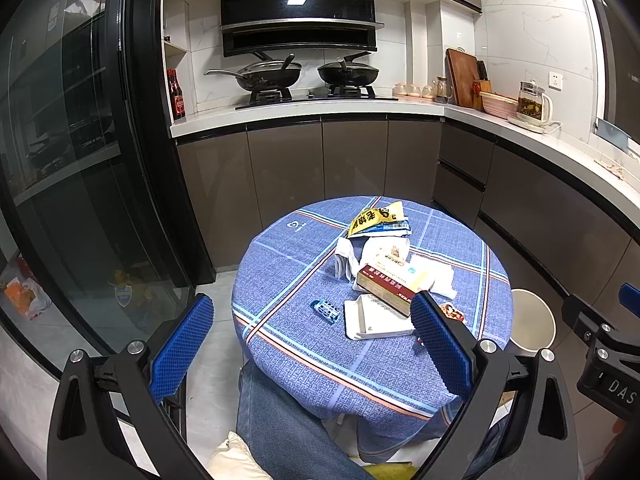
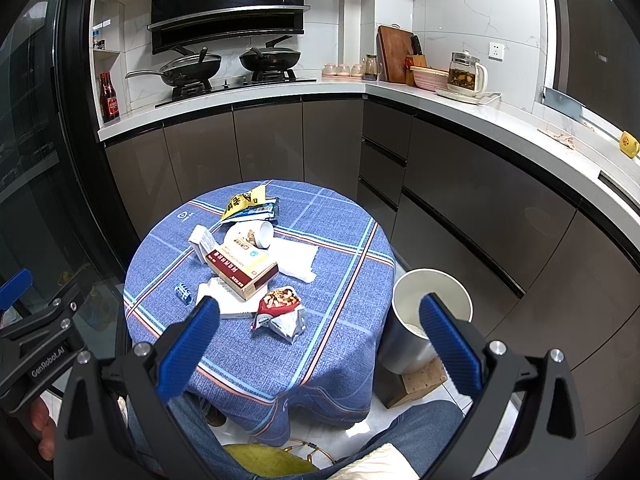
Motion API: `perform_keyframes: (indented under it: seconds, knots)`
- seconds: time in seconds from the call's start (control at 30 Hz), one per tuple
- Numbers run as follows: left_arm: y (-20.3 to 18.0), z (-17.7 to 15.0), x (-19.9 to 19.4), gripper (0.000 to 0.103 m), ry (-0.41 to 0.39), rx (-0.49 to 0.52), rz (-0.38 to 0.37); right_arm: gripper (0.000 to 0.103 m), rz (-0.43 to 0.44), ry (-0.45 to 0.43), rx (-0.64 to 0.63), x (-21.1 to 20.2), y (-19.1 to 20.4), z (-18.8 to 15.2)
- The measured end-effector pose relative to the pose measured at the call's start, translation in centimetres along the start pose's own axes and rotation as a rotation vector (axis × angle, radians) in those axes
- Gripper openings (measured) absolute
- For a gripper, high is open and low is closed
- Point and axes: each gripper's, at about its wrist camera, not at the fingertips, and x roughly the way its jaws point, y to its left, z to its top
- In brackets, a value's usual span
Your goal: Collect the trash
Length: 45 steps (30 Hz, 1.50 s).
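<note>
A round table with a blue checked cloth [image 1: 304, 360] [image 2: 340, 340] holds trash: a red and cream box [image 1: 390, 282] [image 2: 240, 270], a yellow wrapper [image 1: 376, 218] [image 2: 244, 202], a tipped white cup [image 2: 250, 236], a nut packet [image 2: 280, 308], a white tissue [image 2: 298, 260], a flat white carton [image 1: 376, 318] and a small blue piece [image 1: 326, 311] [image 2: 183, 292]. A white bin [image 2: 430, 320] [image 1: 532, 320] stands on the floor right of the table. My left gripper [image 1: 312, 312] and right gripper [image 2: 320, 312] are both open and empty, held above the table's near edge.
Kitchen counters [image 1: 280, 114] run behind and along the right, with two woks on the stove [image 1: 272, 76], bottles and a kettle [image 2: 466, 72]. A glass door [image 1: 60, 160] is on the left. The person's jeans-clad legs [image 1: 288, 420] are under the table. A wooden block [image 2: 416, 384] supports the bin.
</note>
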Motion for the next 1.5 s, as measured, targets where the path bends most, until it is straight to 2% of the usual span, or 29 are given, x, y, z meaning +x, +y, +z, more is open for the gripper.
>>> perform_keyframes:
  seconds: [0.3,0.8,1.3,1.4,1.5]
  knots:
    - [-1.1,0.5,-0.2,0.095,0.001,0.005,-0.006,0.1,-0.001,0.0,-0.001,0.1,0.0,0.0]
    - [-0.6,0.3,0.3,0.095,0.008,0.004,-0.009,0.1,-0.001,0.006,-0.003,0.2,0.1,0.3]
    - [-0.6,1.1,3.1,0.095,0.05,-0.004,-0.001,0.1,0.009,0.063,-0.02,3.7,0.5,0.8]
    - [-0.2,1.2,4.4,0.095,0.062,-0.017,-0.011,0.1,0.045,0.058,-0.05,5.1,0.7,0.7]
    - [0.1,1.3,6.2,0.095,0.074,-0.022,-0.035,0.1,0.134,0.034,-0.079,7.1,0.7,0.2]
